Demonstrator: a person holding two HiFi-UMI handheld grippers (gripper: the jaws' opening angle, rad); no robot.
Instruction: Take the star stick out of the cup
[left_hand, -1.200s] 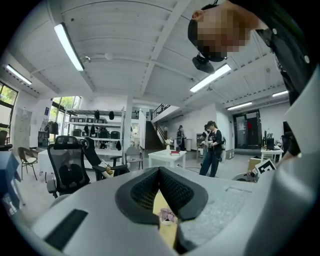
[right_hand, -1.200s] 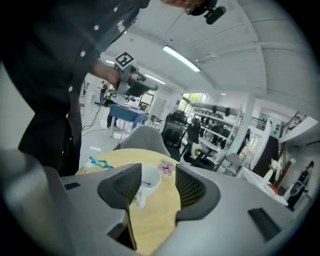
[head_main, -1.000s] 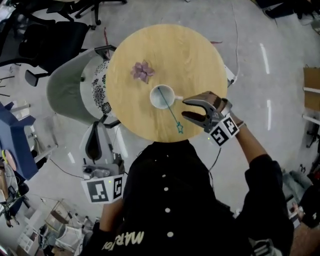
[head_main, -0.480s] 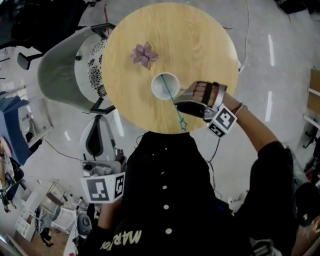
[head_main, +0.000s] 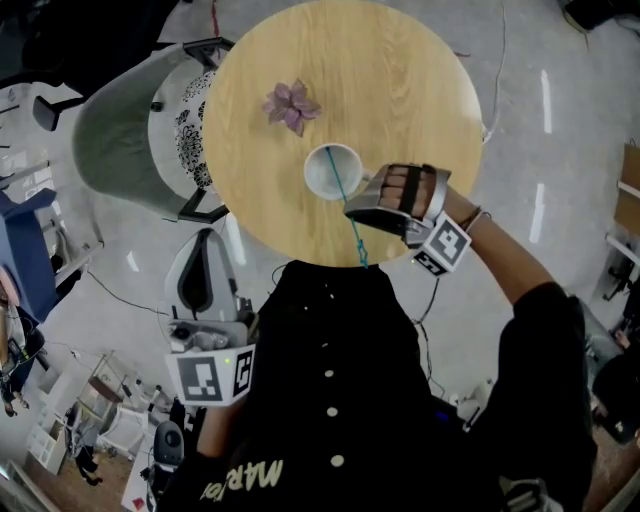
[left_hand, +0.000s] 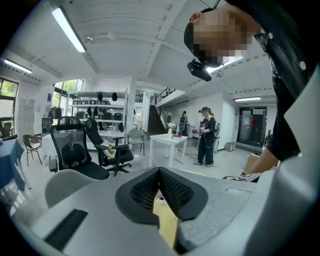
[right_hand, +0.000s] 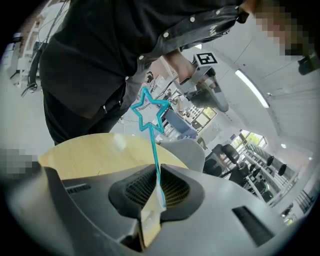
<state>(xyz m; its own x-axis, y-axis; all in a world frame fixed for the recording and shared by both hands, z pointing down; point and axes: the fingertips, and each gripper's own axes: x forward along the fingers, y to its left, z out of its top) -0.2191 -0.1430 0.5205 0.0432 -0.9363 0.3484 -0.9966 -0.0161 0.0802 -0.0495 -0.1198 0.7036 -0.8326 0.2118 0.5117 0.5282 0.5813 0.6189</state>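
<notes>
A: Your right gripper (head_main: 350, 212) has just been closing. Its jaws now pinch the star stick (right_hand: 155, 152) on the thin shaft, partway between the cup and the star.

B: The stick's lower end sits inside the white cup (head_main: 312, 180), near the middle of the round table (head_main: 400, 90). It leans toward the table's near edge, with the star out over that edge by your chest. I'd draw it out along its own slant, up and toward you, rather than straight up.

A: Agreed. Nothing holds the cup, so a sideways tug would likely lever the shaft against the rim and tip or drag it.

B: Your left gripper (left_hand: 159, 180) hangs low, off the table's near-left edge, with its jaws together on nothing. You could bring it in to steady the cup, though a slow lift is probably enough.

A: The shaft is slim and may swivel between the pads, so hold your wrist steady. Let the tip clear the rim before you swing away.

B: The purple flower (head_main: 291, 105) lies toward the far-left edge, well apart from that path.
</notes>
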